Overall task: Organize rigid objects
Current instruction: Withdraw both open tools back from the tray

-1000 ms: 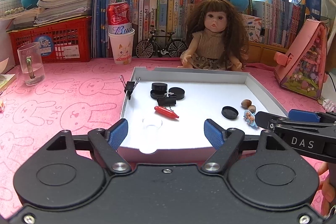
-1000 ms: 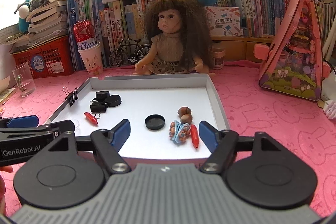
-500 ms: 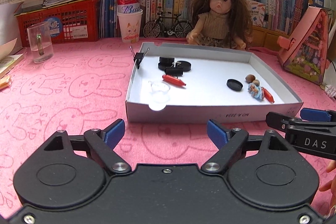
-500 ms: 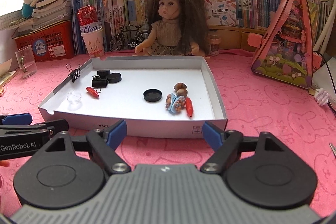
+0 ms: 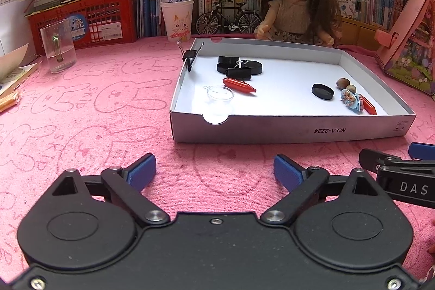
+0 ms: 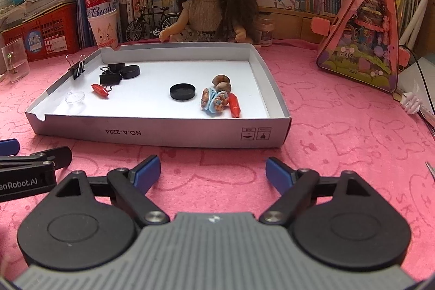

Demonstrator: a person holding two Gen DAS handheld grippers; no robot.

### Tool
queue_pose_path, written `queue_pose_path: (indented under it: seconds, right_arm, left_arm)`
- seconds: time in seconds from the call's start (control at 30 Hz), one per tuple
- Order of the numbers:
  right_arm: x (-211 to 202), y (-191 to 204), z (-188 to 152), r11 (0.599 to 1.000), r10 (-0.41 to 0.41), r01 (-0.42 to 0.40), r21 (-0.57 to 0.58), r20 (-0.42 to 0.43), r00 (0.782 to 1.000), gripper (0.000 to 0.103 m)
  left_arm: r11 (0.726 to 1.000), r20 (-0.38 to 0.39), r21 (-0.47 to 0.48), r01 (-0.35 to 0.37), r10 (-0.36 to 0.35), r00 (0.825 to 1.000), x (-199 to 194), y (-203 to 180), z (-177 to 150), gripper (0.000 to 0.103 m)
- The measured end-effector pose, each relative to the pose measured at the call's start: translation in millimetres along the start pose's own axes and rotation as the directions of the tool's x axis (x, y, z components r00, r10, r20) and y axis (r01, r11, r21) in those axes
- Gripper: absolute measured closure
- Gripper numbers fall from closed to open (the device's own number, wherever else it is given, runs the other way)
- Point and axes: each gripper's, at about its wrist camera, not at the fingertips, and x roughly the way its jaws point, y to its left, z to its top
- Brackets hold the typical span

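Both grippers have pulled back from over the white tray (image 5: 285,129) and sunk toward the pink worktop (image 5: 81,113), so its near wall now stands between them and the contents. The left gripper (image 5: 214,171) and right gripper (image 6: 213,170) each have their fingers spread and still widening, with nothing between them.

The small things lie inside the tray: black clips (image 5: 239,72), round caps (image 6: 182,91), two red crayons (image 5: 239,84), nuts (image 6: 221,82), a clear lid (image 5: 218,93) near the notch.

Risks, as I judge them: a low approach could catch the tray's wall and shove it; the clear lid is hard to see and may skid; the right-hand crayon touches the blue trinket (image 6: 213,101), so both could be dragged together.
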Motion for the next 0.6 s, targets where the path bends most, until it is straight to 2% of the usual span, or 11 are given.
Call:
queue_pose_path:
  seconds: [0.23, 0.6]
  right_arm:
    - [1.9, -1.2, -1.7, 1.000, 0.008, -0.008, 0.010, -0.011, 1.000, 0.000]
    - [7.4, -3.2, 5.3, 0.999, -0.016, 0.017, 0.027, -0.020, 1.000, 0.000]
  left_arm:
    - [1.000, -0.005, 0.003, 0.003, -0.003, 1.000, 0.7, -0.7, 0.2, 0.005]
    - [1.000, -0.027, -0.010, -0.009, 0.009, 1.000, 9.9, 2.3, 8.4, 0.002]
